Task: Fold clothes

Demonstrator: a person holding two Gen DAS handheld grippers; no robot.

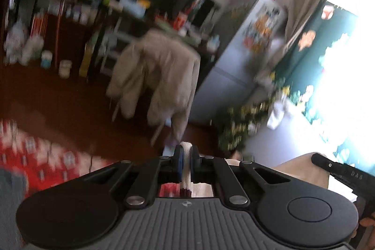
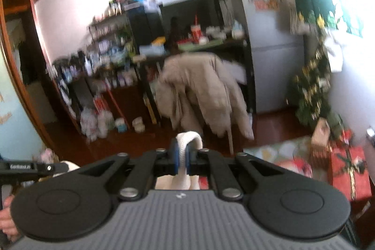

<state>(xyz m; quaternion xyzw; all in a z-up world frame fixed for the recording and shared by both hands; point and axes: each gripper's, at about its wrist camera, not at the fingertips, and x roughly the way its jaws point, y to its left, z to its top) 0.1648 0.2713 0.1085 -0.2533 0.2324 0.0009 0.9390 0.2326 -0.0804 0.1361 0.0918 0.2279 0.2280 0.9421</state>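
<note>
A white ribbed garment is pinched between the blue pads of my left gripper, which is shut on its folded edge and held up in the air. My right gripper is shut on another fold of the same white garment, which loops over the fingertips and hangs below. Both views point across the room rather than down, so most of the garment is hidden beneath the grippers. The other gripper's black body shows at the right edge of the left wrist view.
A beige coat hangs over a chair ahead. Cluttered shelves stand at the back left, a fridge at the right beside a decorated tree. A red patterned cloth lies low left. A hand shows at the left edge.
</note>
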